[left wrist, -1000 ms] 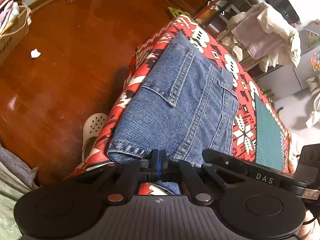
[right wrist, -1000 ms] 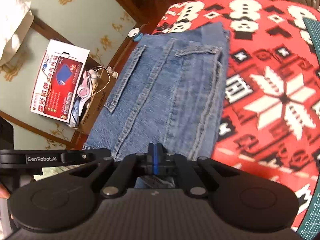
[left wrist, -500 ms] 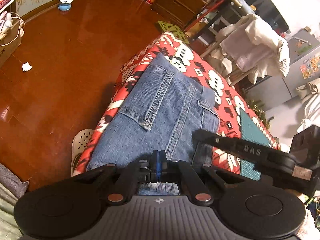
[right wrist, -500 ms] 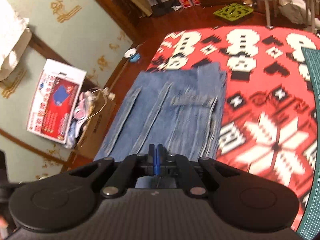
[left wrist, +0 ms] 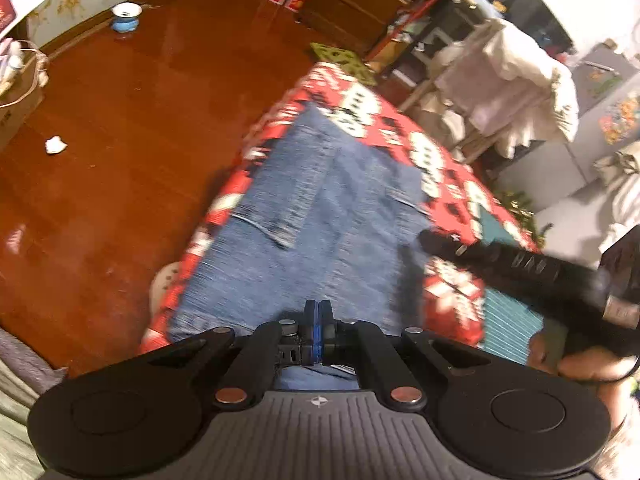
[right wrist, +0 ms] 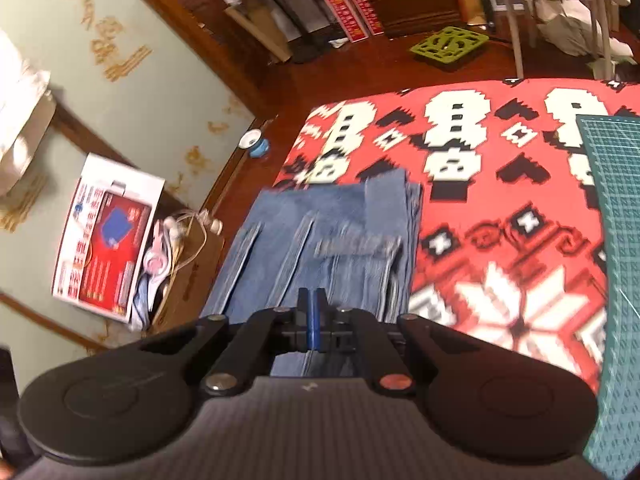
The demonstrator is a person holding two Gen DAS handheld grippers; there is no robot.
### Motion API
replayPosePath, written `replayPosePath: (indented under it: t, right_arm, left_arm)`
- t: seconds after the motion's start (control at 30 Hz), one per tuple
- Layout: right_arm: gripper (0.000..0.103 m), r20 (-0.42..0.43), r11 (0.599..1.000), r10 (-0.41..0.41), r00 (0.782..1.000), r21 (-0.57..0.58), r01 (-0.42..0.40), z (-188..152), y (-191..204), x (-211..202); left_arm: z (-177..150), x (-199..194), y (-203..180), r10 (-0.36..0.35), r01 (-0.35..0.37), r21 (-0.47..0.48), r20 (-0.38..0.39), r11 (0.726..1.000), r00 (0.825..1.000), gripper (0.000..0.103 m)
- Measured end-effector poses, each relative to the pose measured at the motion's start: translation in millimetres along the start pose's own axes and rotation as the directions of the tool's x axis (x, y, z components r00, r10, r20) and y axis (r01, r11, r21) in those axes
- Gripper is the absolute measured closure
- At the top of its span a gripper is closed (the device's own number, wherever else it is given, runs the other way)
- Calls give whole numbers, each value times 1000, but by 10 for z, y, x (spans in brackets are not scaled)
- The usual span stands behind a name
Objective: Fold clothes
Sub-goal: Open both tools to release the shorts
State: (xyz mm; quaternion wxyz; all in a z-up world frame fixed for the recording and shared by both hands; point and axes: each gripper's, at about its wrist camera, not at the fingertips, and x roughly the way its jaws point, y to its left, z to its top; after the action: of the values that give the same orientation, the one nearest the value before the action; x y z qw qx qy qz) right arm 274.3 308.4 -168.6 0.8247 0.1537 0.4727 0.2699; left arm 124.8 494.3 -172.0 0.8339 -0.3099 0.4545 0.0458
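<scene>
- The jeans (left wrist: 320, 216) are seen folded into a compact stack on the red patterned cloth (right wrist: 500, 240) of the bench, at the corner nearest the wooden floor (left wrist: 120, 128).
- The left claw (left wrist: 318, 334) is pressed fully together; denim shows just beyond and below its tips, but whether any fabric is pinched cannot be told.
- The right claw (right wrist: 312, 326) is likewise clenched, with no cloth clearly caught between its jaws; it is held above the near end of the stack.
- The fold is judged close to finished; what remains is probably squaring or a last fold of the bundle.
- For a clean result, the layered side edges in the right wrist view should be aligned before any pressing, and a new grip is best taken at a corner, through all layers.
- The left side of the stack lies close to the bench edge, so any shifting is better directed inward.
- Open room is offered by the bare cloth to the right, up to the green cutting mat (right wrist: 616, 240), which lies well apart from the denim.
</scene>
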Motion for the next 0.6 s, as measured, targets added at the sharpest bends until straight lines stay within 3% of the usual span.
replayPosePath:
  t: [0.1,0.2,0.43,0.6]
  right_arm:
    - [102,-30,999,-17,999,-52,15,-217,56,-103]
    - [102,-64,994,-50,997,-102,43,-446,95,-152]
    - [99,-61,985,-95,994,-148,86,-785,113,-327]
    - [94,-55,984,-110,992,-145,101,-922,139,-561]
  left_arm:
    - [-91,83,-220,5,-3,57,-38,998,999,103]
    - [-212,218,-416,75,-66,133,-62,989,995,103]
    - [-401,347,-355,152,-137,120,-129,983,980,102]
    - [-490,158,-369,128,-116,106,-111,988,986,103]
